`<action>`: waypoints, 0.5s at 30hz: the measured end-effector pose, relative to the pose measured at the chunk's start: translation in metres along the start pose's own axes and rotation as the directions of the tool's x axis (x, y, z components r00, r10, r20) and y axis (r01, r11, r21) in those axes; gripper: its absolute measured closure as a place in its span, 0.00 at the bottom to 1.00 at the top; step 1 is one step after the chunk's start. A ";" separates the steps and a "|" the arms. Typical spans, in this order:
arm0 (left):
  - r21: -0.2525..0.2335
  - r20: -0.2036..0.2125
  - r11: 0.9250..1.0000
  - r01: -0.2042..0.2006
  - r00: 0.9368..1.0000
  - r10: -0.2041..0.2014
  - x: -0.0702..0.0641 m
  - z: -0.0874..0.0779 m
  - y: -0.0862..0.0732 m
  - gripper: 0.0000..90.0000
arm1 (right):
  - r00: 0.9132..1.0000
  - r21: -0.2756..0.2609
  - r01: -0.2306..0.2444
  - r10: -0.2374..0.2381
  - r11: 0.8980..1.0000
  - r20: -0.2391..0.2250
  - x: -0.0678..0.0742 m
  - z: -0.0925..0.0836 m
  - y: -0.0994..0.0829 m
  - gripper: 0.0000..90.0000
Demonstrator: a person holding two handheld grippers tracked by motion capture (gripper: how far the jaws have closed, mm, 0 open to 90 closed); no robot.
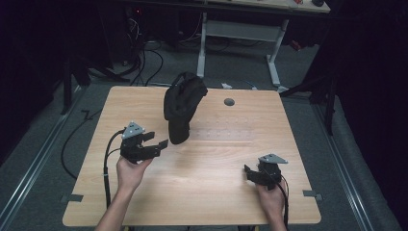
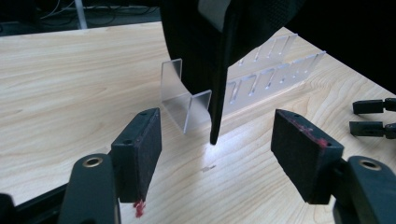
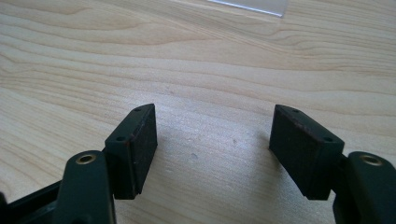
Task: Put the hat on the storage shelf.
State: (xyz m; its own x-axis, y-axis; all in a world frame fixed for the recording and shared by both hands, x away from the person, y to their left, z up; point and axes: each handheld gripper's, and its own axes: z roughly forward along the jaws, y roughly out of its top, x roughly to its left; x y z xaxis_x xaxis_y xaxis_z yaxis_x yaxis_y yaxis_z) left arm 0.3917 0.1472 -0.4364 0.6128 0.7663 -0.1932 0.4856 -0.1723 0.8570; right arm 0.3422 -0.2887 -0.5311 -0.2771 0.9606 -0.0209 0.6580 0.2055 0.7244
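A black cap hangs upright on a clear acrylic stand at the middle back of the wooden table. My left gripper is held above the table just left of the cap's lower end and stands open. In the left gripper view the cap's lower edge hangs a little beyond the gap between the jaws, and the pads touch nothing. My right gripper rests low at the front right, open, with bare wood between its jaws.
A clear slotted acrylic plate lies flat on the table to the right of the stand. A round grey hole sits near the table's far edge. Behind the table stands a white desk frame, with cables on the floor.
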 end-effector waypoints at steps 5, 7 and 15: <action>0.003 -0.008 1.000 0.018 1.000 -0.017 0.003 -0.009 -0.003 0.36 | 1.000 0.000 -0.001 0.001 1.000 0.000 0.000 0.000 0.000 0.36; 0.002 -0.011 1.000 0.015 1.000 -0.015 0.002 -0.012 -0.005 0.35 | 1.000 0.000 0.000 0.000 1.000 0.000 0.000 0.000 0.000 0.36; 0.017 -0.014 1.000 0.027 1.000 -0.026 0.002 -0.018 -0.018 0.35 | 1.000 0.000 0.000 0.000 1.000 0.000 0.000 0.000 0.000 0.36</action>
State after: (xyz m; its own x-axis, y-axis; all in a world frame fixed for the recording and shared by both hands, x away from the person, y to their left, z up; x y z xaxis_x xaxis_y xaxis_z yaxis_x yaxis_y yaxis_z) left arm 0.3731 0.1630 -0.4435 0.5908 0.7794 -0.2088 0.5123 -0.1624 0.8433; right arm 0.3422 -0.2887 -0.5311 -0.2770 0.9606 -0.0208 0.6581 0.2054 0.7244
